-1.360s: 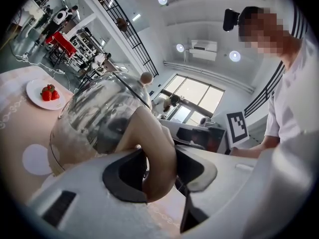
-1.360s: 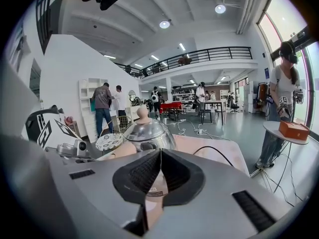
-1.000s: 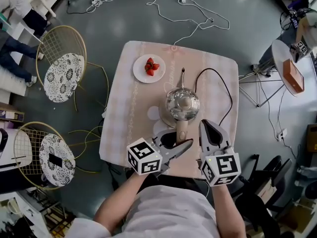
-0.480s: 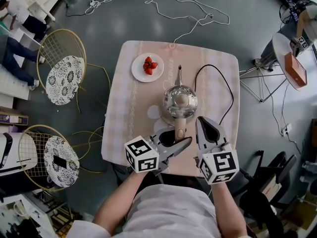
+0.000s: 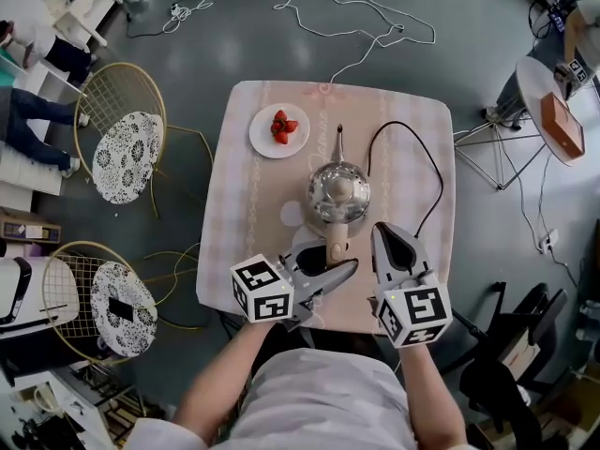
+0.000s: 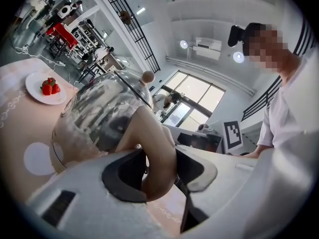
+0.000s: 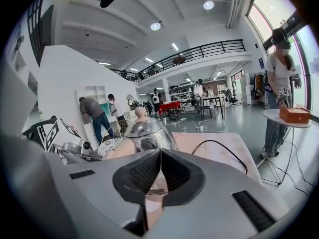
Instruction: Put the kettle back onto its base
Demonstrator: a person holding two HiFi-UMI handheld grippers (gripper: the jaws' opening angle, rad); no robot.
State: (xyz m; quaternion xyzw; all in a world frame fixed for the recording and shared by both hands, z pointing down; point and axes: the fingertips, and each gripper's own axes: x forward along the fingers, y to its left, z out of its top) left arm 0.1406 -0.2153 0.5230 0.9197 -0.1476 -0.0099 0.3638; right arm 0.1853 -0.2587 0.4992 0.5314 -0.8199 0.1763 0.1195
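The shiny steel kettle (image 5: 337, 193) stands upright mid-table, its thin spout pointing away from me and its tan handle (image 5: 336, 247) toward me. My left gripper (image 5: 330, 268) comes in from the left, shut on that handle. In the left gripper view, the handle (image 6: 155, 148) fills the gap between the dark pads. The round base lies under the kettle and is mostly hidden, so I cannot tell whether the kettle rests on it. My right gripper (image 5: 392, 239) hovers just right of the handle, shut and empty, its pads (image 7: 159, 171) meeting.
A black cord (image 5: 427, 172) loops across the pink-clothed table (image 5: 244, 214) on the kettle's right. A white plate (image 5: 262, 137) of strawberries (image 5: 281, 127) sits at the far left. Two wire chairs (image 5: 127, 153) stand left of the table; a round side table (image 5: 558, 120) stands at right.
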